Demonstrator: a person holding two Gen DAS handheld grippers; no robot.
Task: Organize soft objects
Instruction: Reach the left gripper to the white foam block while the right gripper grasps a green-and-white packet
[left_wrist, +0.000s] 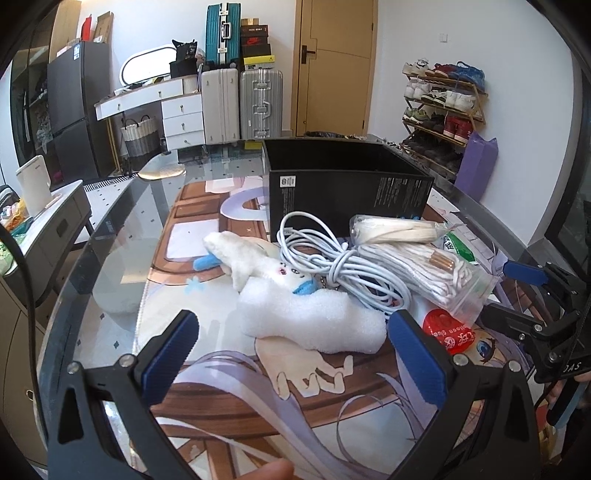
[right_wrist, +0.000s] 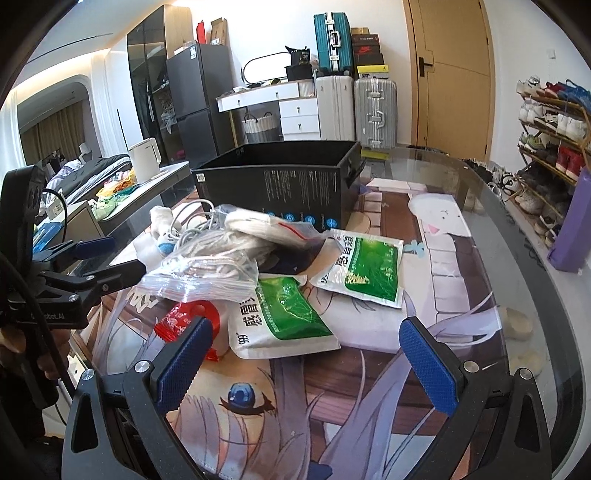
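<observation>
My left gripper (left_wrist: 291, 354) is open and empty, just short of a white foam piece (left_wrist: 314, 317) on the printed mat. Behind the foam lie a white plush toy (left_wrist: 255, 264), a coiled white cable (left_wrist: 332, 262) and a clear zip bag of white cord (left_wrist: 417, 269). An open black box (left_wrist: 347, 195) stands at the back. My right gripper (right_wrist: 306, 358) is open and empty, in front of two green-and-white sachets (right_wrist: 284, 317) (right_wrist: 369, 269) and a red plastic packet (right_wrist: 184, 321). The zip bag (right_wrist: 210, 266) and the box (right_wrist: 280, 188) show there too.
The glass table's curved edge (right_wrist: 524, 229) runs along the right. A side cabinet with a white kettle (left_wrist: 33, 188) stands to the left. Suitcases (left_wrist: 258, 103), a door and a shoe rack (left_wrist: 443, 110) are behind. The other gripper (left_wrist: 535, 306) sits at the right.
</observation>
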